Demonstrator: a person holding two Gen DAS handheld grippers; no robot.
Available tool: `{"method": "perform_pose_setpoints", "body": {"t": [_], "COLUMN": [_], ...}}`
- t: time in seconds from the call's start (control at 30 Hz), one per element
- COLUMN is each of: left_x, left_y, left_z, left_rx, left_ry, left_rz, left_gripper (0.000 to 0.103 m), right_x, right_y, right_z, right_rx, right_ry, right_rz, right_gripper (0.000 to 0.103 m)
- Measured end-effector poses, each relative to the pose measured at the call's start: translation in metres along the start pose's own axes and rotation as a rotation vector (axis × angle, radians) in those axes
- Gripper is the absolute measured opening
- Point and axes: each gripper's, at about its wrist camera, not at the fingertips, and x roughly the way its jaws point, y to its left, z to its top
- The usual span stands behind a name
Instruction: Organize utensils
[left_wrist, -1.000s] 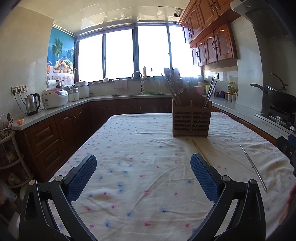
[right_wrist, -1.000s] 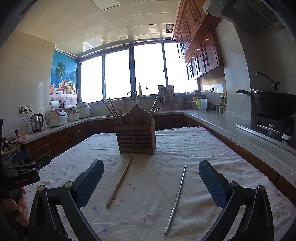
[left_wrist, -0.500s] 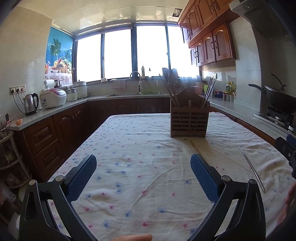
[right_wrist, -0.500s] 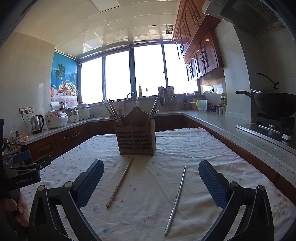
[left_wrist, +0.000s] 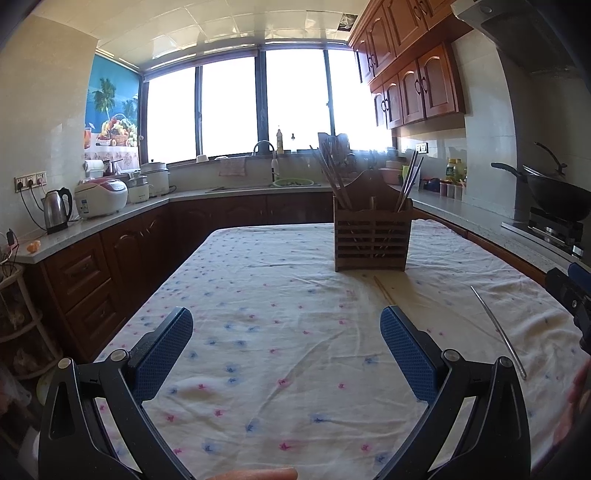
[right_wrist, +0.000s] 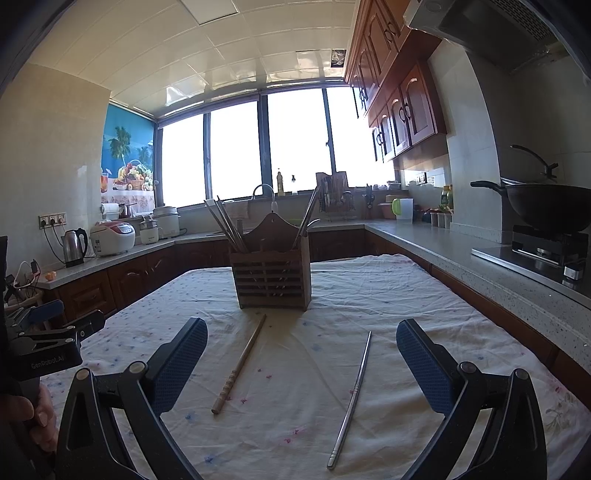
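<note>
- The left gripper (left_wrist: 286, 350) has swung slightly to its right, so the wooden utensil holder (left_wrist: 371, 236) sits a little further left in its view than a second ago.
- A fingertip (left_wrist: 255, 473) has come into the bottom edge of the left wrist view.
- The right wrist view is almost unchanged.

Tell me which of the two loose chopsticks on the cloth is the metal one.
The metal chopstick is the thin, shiny silver one nearer the stove side. The wooden chopstick beside it is brown, thicker, with a ridged end.
</note>
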Motion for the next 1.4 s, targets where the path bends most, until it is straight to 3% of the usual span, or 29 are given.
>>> {"method": "perform_pose_setpoints", "body": {"t": [1.4], "left_x": [0.0028], "left_y": [-0.0006], "left_z": [-0.0001], "left_rx": [-0.001], "left_ry": [0.028], "left_rz": [0.004], "left_gripper": [0.103], "right_x": [0.0055], "right_y": [0.0035], "right_z": [-0.0010], "right_rx": [-0.005], "right_ry": [0.017], "right_rz": [0.005], "right_gripper": [0.103]}}
